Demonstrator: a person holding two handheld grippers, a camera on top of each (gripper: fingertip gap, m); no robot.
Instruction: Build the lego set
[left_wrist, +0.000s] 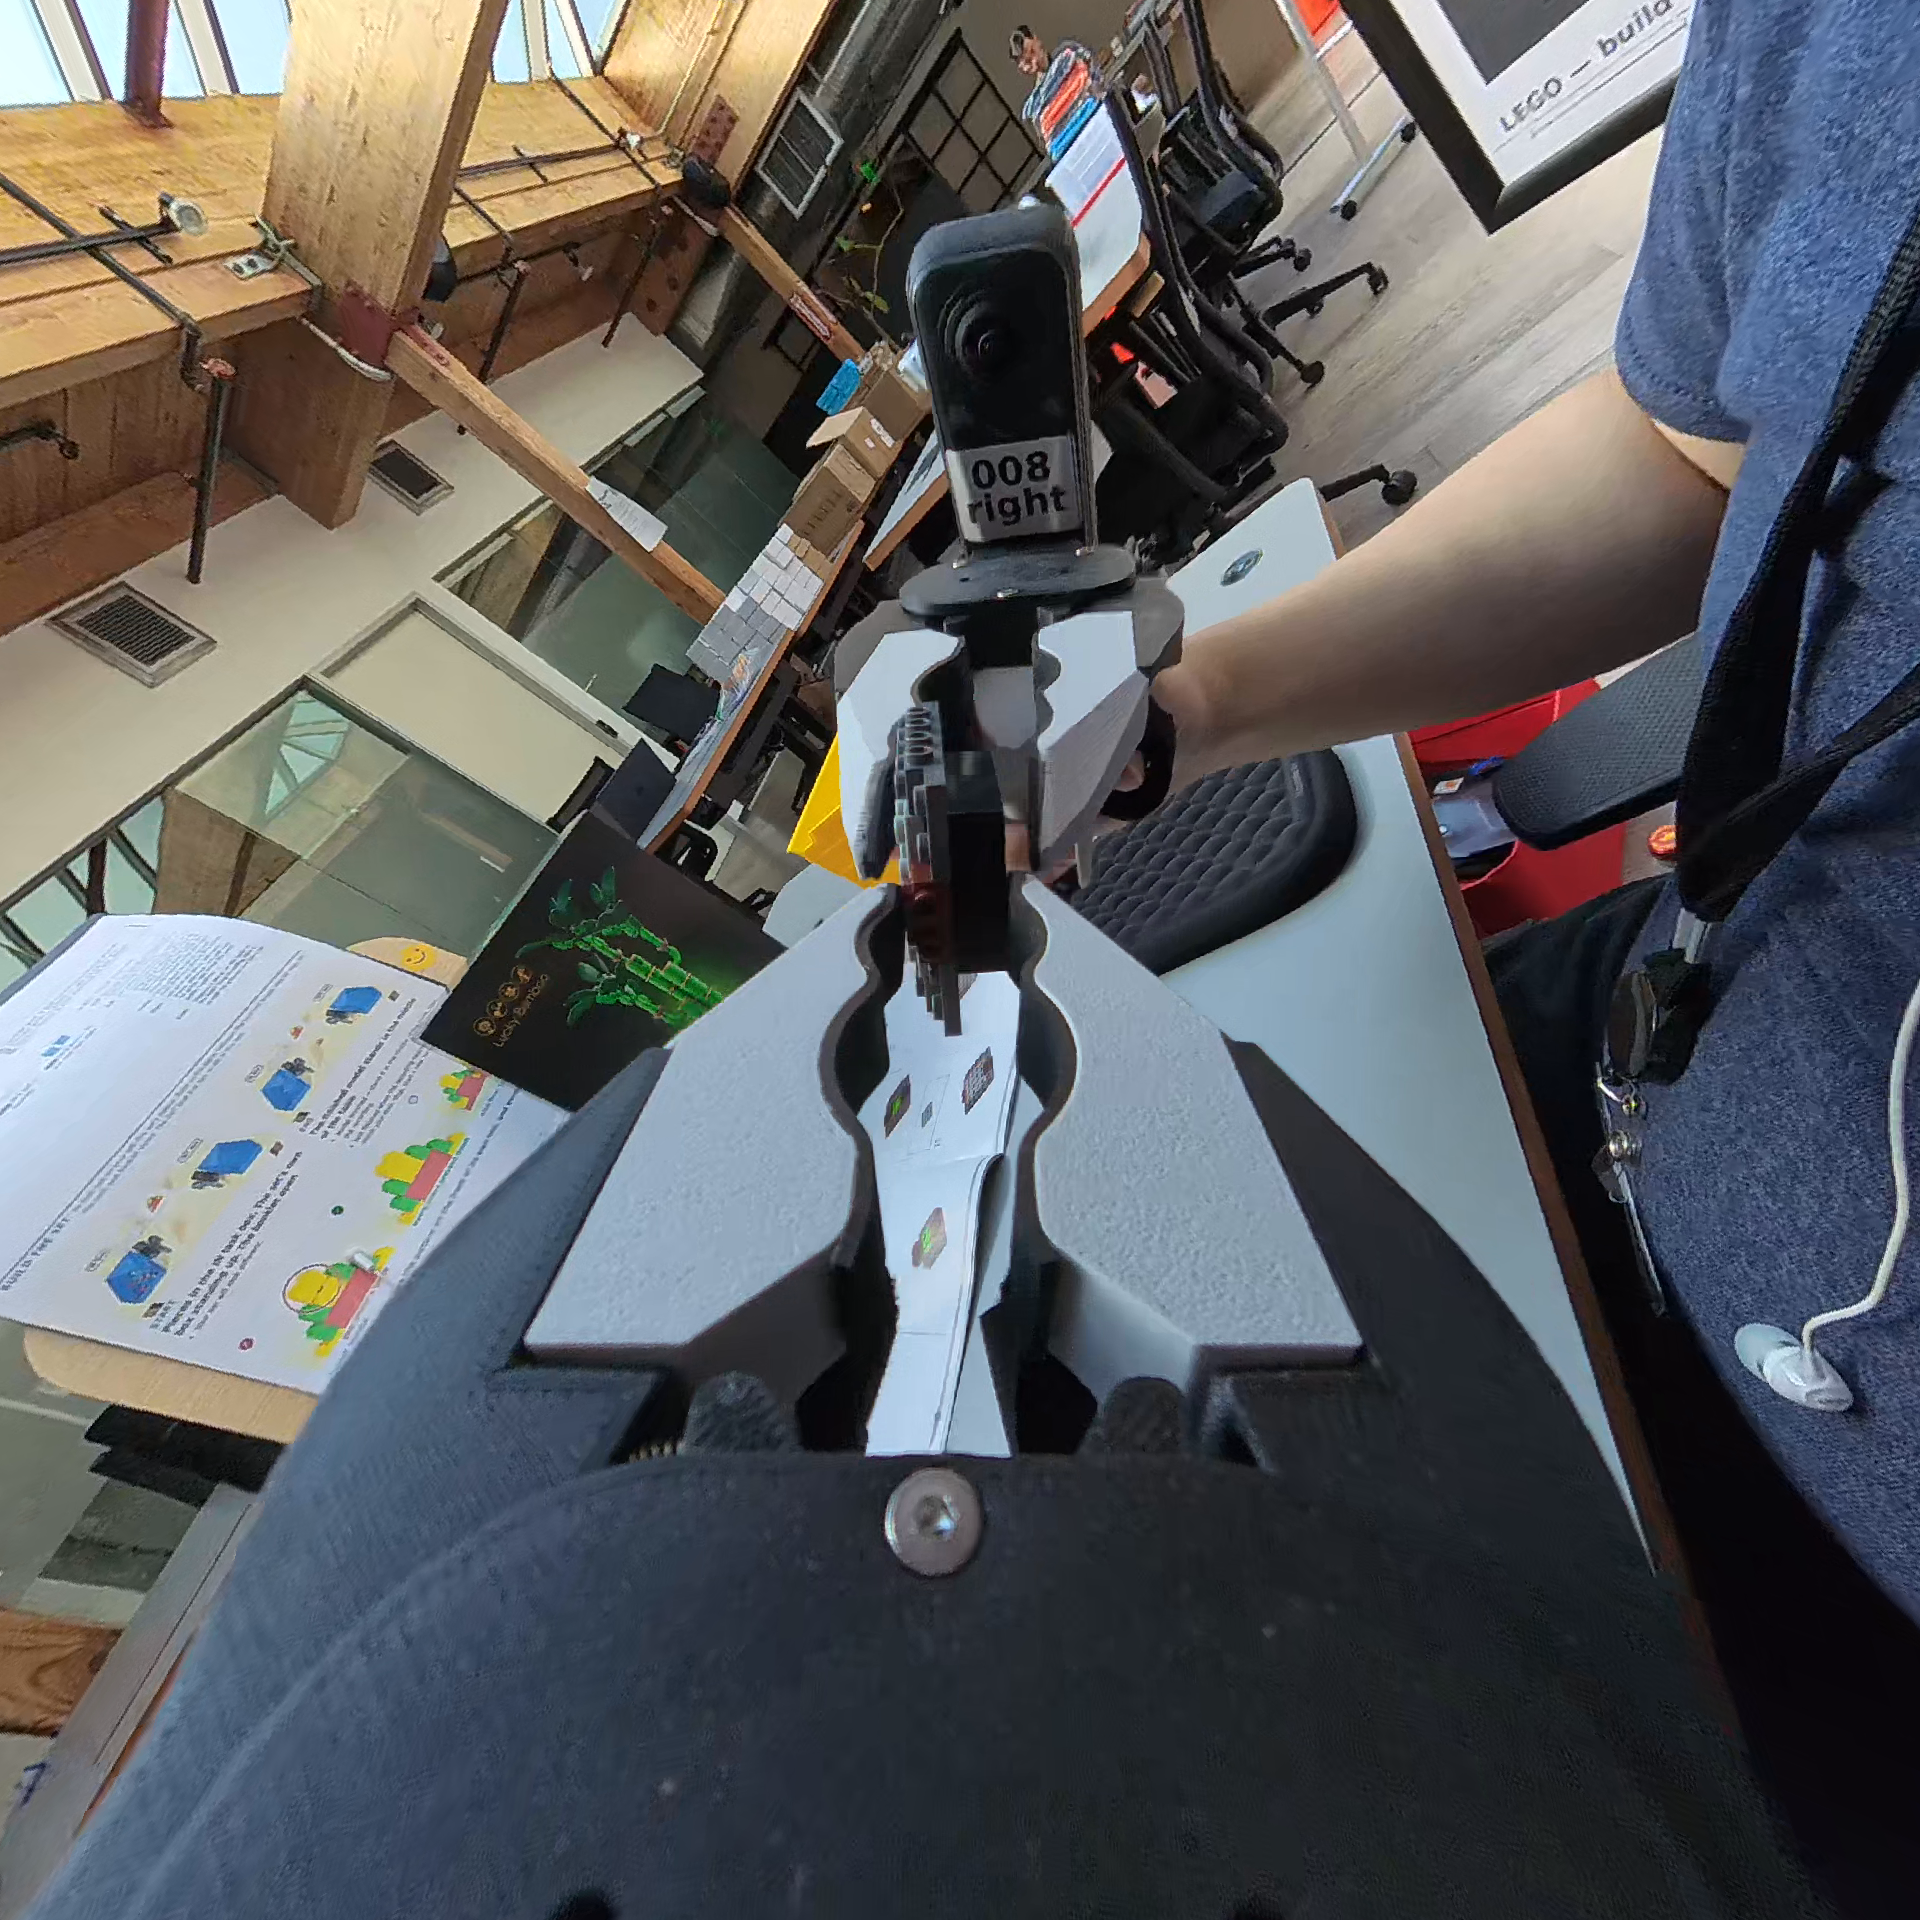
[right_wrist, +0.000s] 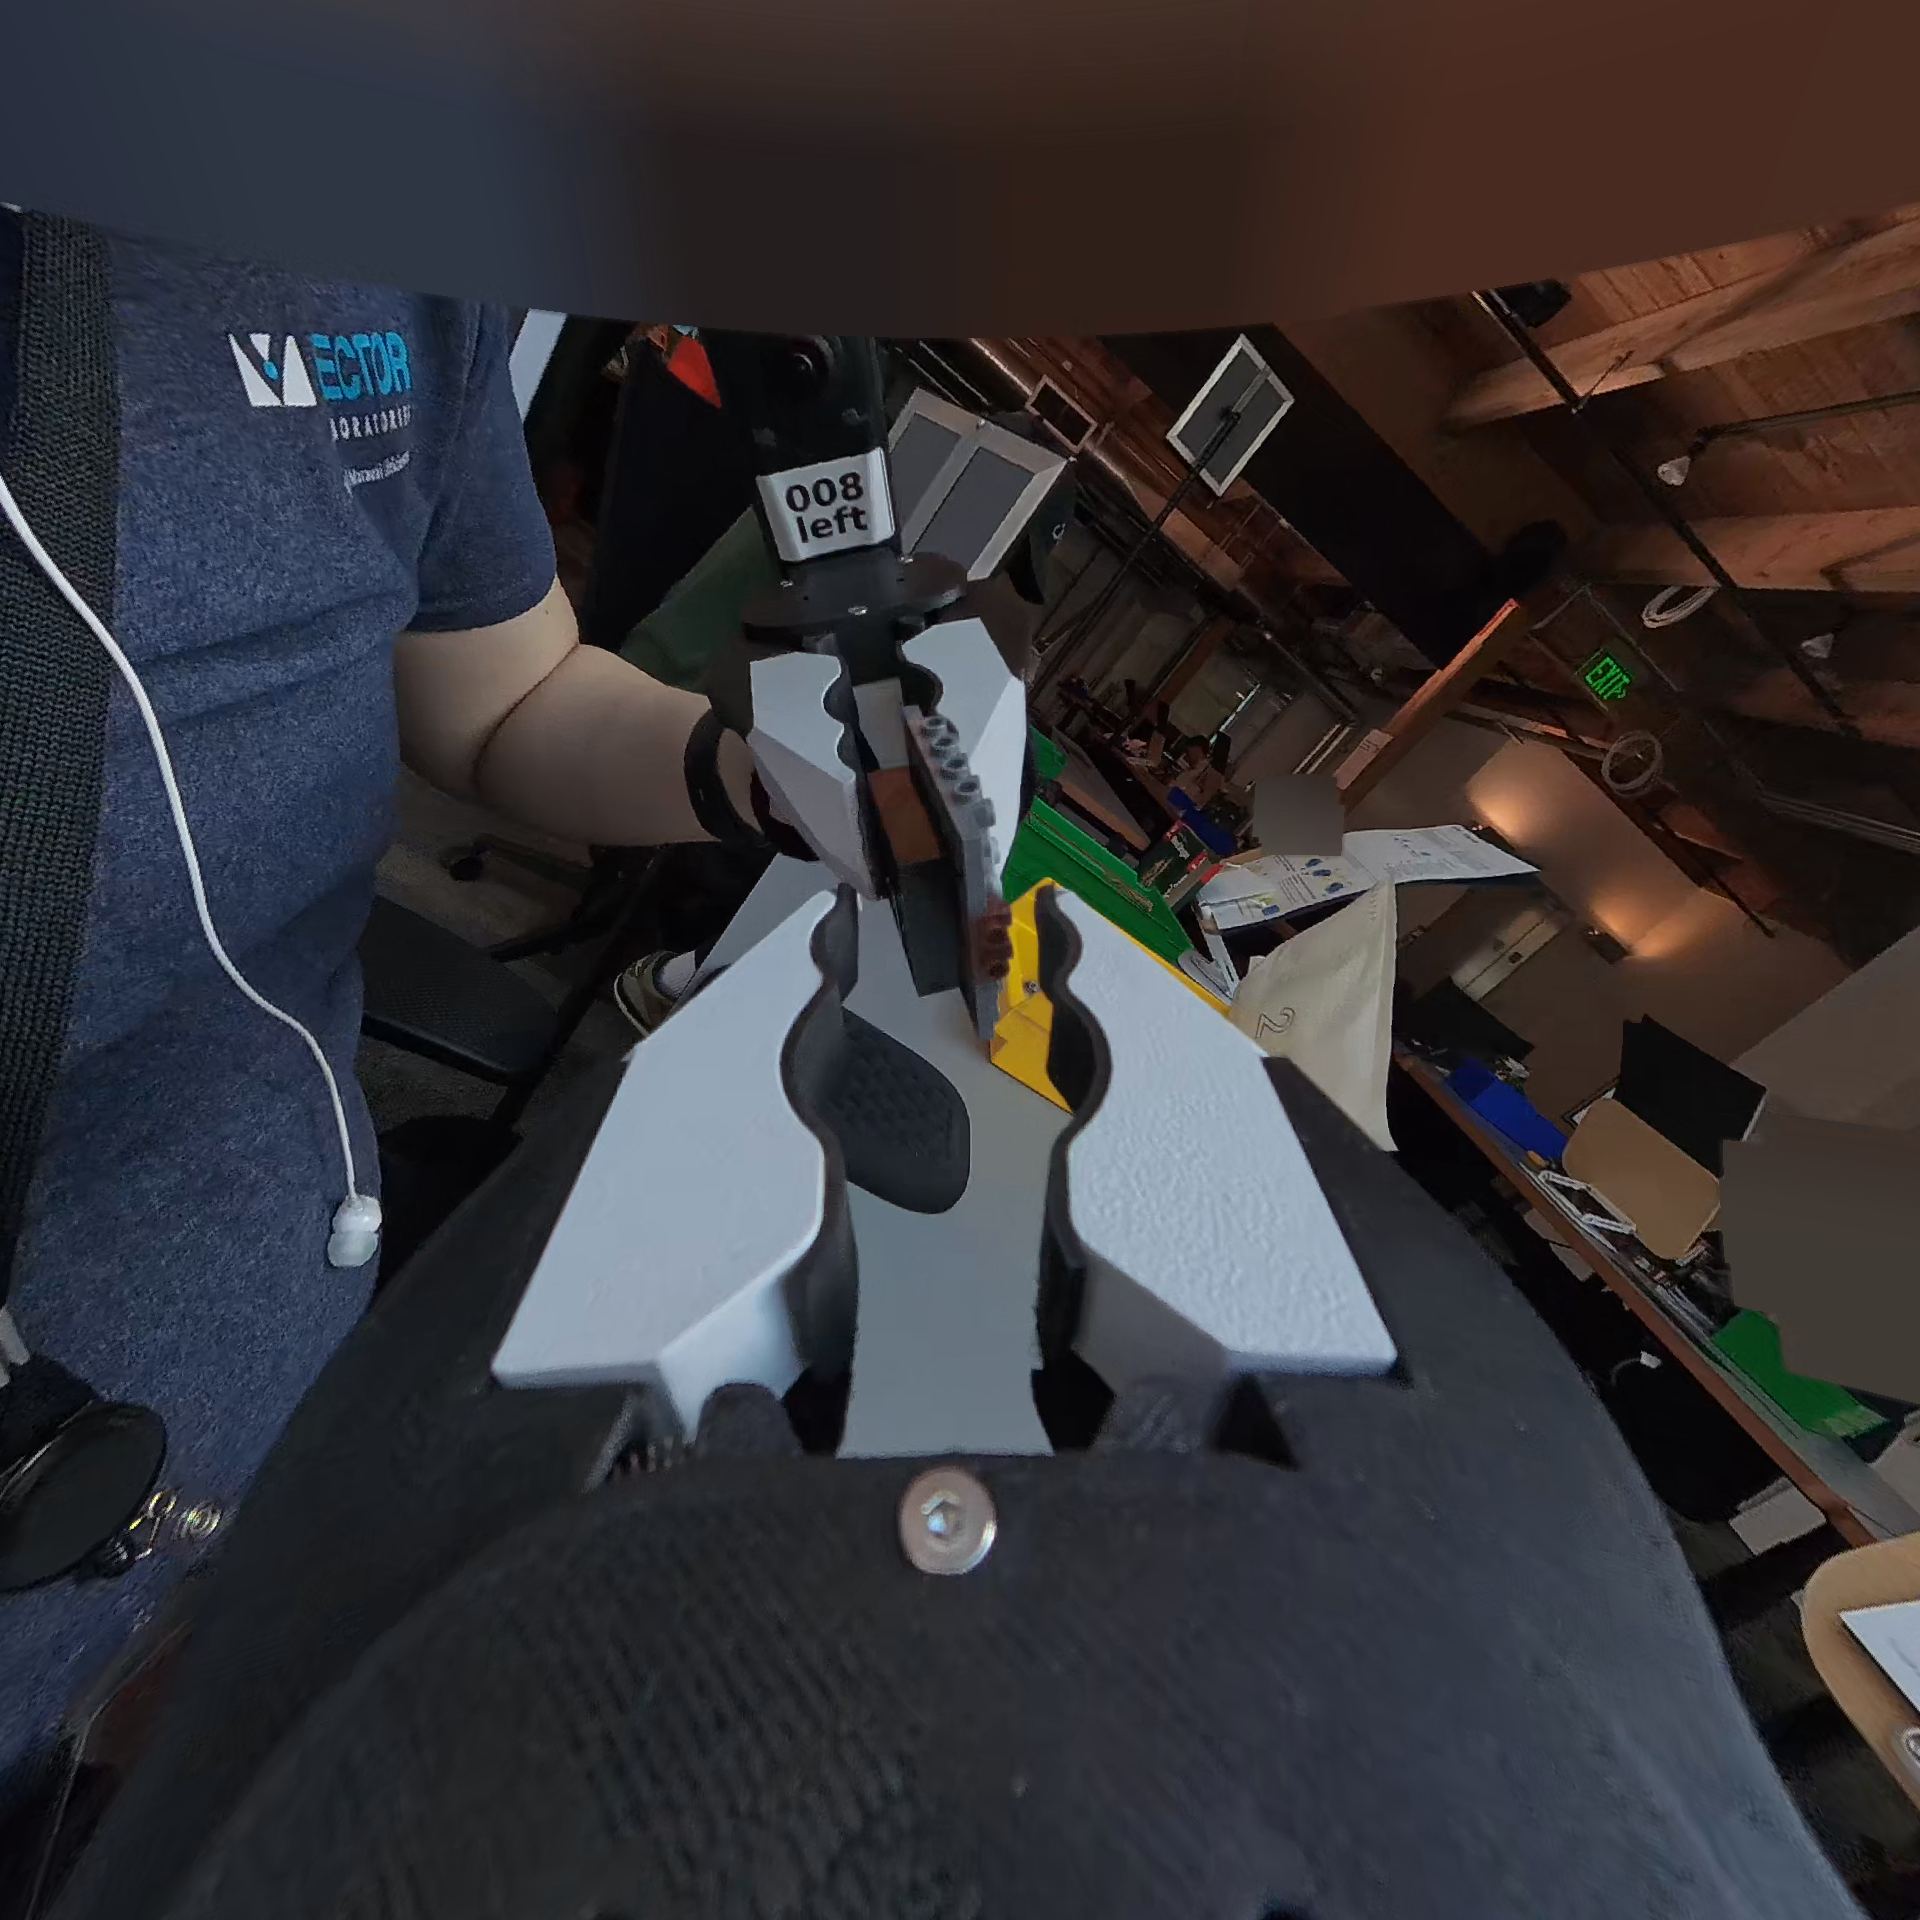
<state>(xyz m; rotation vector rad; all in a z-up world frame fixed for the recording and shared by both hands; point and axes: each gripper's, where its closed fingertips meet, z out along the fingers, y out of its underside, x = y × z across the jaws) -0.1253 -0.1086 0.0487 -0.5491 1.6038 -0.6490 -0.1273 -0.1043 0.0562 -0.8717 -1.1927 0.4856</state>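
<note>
The lego assembly (left_wrist: 951, 862), a light, rigid stack of grey, black and brown plates, hangs in the air between both grippers. It may split at the seams, so grip across flat faces. The left gripper (left_wrist: 956, 914) jaws pinch its lower end; the right gripper (right_wrist: 940, 925) jaws also seem closed on it, above the white counter (left_wrist: 1340, 1039).

Pale grey fingers (left_wrist: 1143, 1164) on black bodies for both grippers. Black, dark grey and reddish-brown for the lego assembly (left_wrist: 951, 862) at frame centre. Bright yellow for the bin (right_wrist: 1023, 1013) behind. Black honeycomb texture on the pad (left_wrist: 1226, 842). Green plant print on the black box (left_wrist: 592, 987). Blue, yellow, red pictures on the white instruction sheet (left_wrist: 208, 1132), lower left. Heathered blue for the shirt (right_wrist: 270, 623).
</note>
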